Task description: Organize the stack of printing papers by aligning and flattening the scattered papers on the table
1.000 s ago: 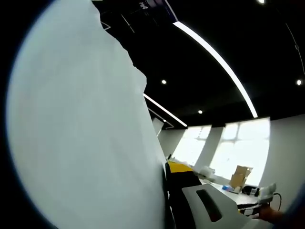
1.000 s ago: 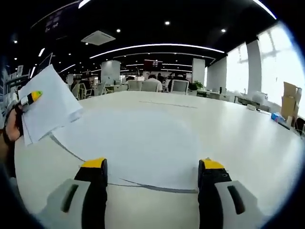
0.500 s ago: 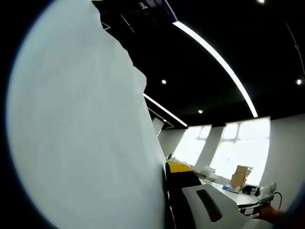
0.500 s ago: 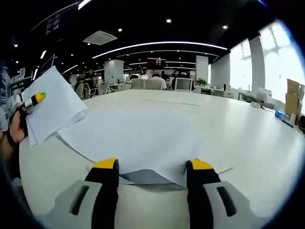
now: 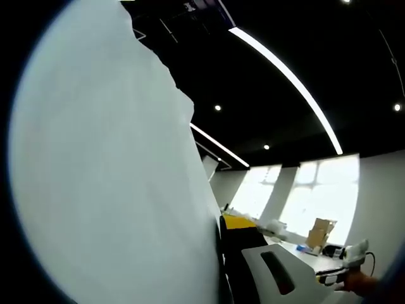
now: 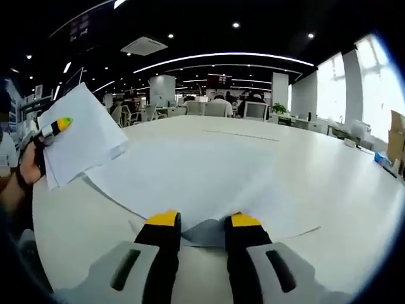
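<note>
- Your right gripper (image 6: 197,223) has its jaws nearly together, pinching the raised near edge of the loose sheet (image 6: 190,180) on the table (image 6: 329,183), probably to lift it.
- Your left gripper (image 6: 56,126) is clamped on the gathered paper stack (image 6: 82,142), held off the table so the sheet can join it.

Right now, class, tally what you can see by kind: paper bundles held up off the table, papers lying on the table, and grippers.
Paper bundles held up: 1
Papers lying on the table: 1 spread
Grippers: 2, left, right
Total: 4
</note>
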`<control>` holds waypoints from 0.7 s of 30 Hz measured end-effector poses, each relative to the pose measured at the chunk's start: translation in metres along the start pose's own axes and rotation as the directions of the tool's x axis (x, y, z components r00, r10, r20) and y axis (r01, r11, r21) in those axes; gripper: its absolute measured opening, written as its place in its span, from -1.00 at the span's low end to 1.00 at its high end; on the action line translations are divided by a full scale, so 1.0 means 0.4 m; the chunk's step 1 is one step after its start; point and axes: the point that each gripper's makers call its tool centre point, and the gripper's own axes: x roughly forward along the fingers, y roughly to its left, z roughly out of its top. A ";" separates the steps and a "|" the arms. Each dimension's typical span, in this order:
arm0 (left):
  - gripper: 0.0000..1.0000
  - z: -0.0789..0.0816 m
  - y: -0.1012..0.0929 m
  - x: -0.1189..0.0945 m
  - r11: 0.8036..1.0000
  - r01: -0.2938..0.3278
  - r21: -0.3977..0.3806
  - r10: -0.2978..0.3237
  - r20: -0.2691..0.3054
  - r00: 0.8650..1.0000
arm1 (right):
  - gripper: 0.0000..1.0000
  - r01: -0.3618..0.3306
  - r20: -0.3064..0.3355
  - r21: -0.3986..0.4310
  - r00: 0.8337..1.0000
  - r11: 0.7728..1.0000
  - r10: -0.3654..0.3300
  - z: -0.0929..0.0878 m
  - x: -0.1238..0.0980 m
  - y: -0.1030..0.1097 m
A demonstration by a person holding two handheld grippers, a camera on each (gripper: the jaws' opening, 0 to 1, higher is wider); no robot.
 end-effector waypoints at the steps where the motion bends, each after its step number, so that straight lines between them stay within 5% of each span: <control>1: -0.83 0.000 0.000 0.000 1.000 0.000 0.000 0.000 0.000 1.000 | -0.60 -0.001 0.000 -0.004 1.000 1.000 0.001 -0.001 -0.003 0.007; 21: -0.83 0.001 0.004 0.001 1.000 0.001 0.001 -0.001 -0.001 1.000 | -1.00 -0.041 0.001 0.002 0.999 0.999 0.041 0.000 0.008 0.019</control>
